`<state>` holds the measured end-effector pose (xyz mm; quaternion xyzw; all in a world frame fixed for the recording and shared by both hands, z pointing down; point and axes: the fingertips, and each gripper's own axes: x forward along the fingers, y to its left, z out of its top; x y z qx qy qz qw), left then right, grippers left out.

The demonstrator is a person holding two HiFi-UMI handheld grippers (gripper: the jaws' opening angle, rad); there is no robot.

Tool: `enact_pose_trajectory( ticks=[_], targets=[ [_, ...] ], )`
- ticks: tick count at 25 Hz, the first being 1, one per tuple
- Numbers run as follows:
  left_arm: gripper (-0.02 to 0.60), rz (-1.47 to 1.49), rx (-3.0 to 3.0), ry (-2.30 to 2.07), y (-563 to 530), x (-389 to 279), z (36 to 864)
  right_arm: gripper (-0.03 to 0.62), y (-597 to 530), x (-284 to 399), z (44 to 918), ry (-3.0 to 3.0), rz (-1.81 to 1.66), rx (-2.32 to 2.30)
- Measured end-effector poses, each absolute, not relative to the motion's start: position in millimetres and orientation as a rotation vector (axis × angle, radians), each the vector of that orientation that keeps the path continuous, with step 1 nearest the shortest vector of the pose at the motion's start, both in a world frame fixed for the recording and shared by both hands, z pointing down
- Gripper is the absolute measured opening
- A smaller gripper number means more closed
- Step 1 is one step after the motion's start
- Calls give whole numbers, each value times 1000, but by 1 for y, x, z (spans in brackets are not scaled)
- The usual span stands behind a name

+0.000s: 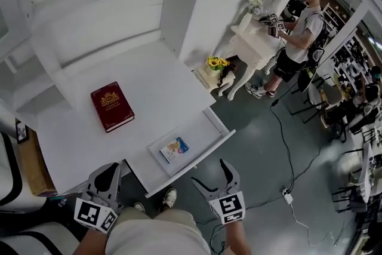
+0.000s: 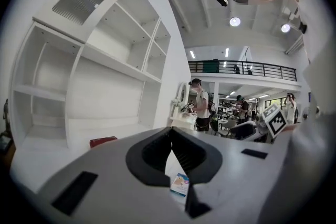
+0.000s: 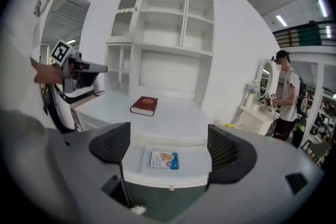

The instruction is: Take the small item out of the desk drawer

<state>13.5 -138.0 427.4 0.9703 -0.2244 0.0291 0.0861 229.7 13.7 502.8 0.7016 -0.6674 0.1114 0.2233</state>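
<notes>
Head view, surface [image 1: 161, 80]: white, with a red book [image 1: 111, 106] lying flat toward 9 o'clock.
Head view, drawer [image 1: 222, 127]: open at the surface's near edge, at 4 o'clock from the red book.
Head view, small item [image 1: 174, 149]: a flat blue-and-white pack on the drawer floor; neither tool touches it.
Head view, left tool [image 1: 111, 171]: at 7 o'clock of the frame, by the surface's near edge, tips together.
Head view, right tool [image 1: 209, 173]: at 6 o'clock, just in front of the drawer front, jaws spread.
Head view, background: a person [image 1: 298, 27] stands at a small white table [image 1: 253, 45] at 2 o'clock, with yellow flowers [image 1: 218, 63] below it.
Left gripper view, left tool [image 2: 171, 138]: my pads are pressed together with nothing between them.
Left gripper view, small item [image 2: 180, 184]: it shows under the closed pads at 6 o'clock, apart from them; the red book [image 2: 103, 141] lies at 9 o'clock.
Right gripper view, right tool [image 3: 170, 147]: my jaws stand wide apart and hold nothing.
Right gripper view, small item [image 3: 165, 159]: it is framed between the jaws, flat in the open drawer [image 3: 170, 182] and untouched.
Right gripper view, red book [image 3: 144, 105]: at 12 o'clock from the small item, farther back on the surface.
Right gripper view, left tool [image 3: 92, 67]: at 9 o'clock, well apart from the drawer.
</notes>
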Motion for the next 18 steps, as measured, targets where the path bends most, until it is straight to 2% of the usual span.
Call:
enact_pose_trajectory(
  ticks=[9,18],
  targets=[
    [15,109,2833,-818,-147,33,435,454,-38,248,594,-1886,244,1447],
    [15,164,2741,-1014,-159,16,452,454,-79,246,650,-1929,155,1074]
  ],
)
